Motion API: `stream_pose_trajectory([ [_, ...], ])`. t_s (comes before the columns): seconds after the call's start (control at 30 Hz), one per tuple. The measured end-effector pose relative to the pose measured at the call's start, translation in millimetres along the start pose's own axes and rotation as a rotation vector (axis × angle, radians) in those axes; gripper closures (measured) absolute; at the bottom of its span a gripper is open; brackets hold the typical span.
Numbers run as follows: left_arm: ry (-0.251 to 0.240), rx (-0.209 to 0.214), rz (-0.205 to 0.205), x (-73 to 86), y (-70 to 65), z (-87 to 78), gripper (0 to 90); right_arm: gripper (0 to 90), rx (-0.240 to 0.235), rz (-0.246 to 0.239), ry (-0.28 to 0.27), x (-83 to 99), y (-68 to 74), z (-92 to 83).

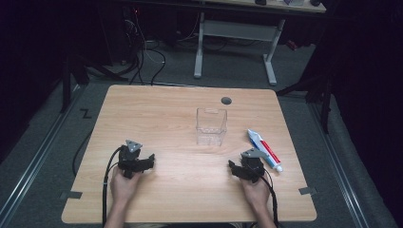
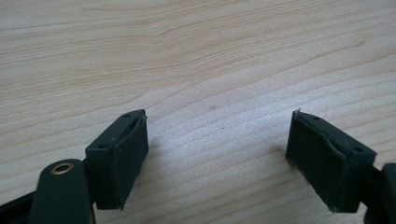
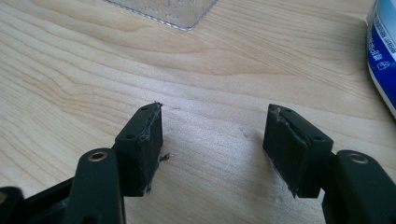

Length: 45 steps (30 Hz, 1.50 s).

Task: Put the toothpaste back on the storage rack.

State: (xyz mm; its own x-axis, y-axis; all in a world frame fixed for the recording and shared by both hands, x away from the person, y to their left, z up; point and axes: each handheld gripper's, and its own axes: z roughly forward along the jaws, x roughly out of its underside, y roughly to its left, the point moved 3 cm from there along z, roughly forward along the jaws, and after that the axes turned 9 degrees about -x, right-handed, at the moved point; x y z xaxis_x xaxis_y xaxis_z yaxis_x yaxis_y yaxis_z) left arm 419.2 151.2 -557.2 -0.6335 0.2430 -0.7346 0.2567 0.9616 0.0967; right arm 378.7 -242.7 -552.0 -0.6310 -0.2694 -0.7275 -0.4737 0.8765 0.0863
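A clear plastic box stands upright near the middle of the wooden table. A toothpaste tube, white with red and blue, lies flat to its right. My left gripper rests low on the table at the front left, open, with bare wood between its jaws. My right gripper rests at the front right, just left of the tube, also open and empty. In the right gripper view the box's bottom corner is ahead and the tube is at the right edge.
A round cable hole sits near the table's far edge. Tape marks lie at the front corners. Beyond the table, on the grey floor, stands another desk frame with cables.
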Motion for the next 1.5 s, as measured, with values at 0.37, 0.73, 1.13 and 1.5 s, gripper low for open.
stream_pose_trajectory([
  [0.37,-0.001,-0.001,0.000,0.0,0.0,0.0,21.2,37.4,0.003,0.003,0.000,-0.1,0.4,0.2],
  [0.73,0.000,0.000,0.000,0.0,0.0,0.0,21.2,36.2,-0.006,0.000,0.002,-0.1,1.1,0.4],
  [1.13,0.000,0.000,0.000,-0.1,0.0,0.0,21.2,31.8,0.021,0.027,0.004,4.2,1.7,-3.8],
  [1.5,0.000,-0.001,0.000,-0.1,-0.1,0.1,21.2,41.7,0.031,0.095,-0.023,20.4,-3.3,-24.5],
])
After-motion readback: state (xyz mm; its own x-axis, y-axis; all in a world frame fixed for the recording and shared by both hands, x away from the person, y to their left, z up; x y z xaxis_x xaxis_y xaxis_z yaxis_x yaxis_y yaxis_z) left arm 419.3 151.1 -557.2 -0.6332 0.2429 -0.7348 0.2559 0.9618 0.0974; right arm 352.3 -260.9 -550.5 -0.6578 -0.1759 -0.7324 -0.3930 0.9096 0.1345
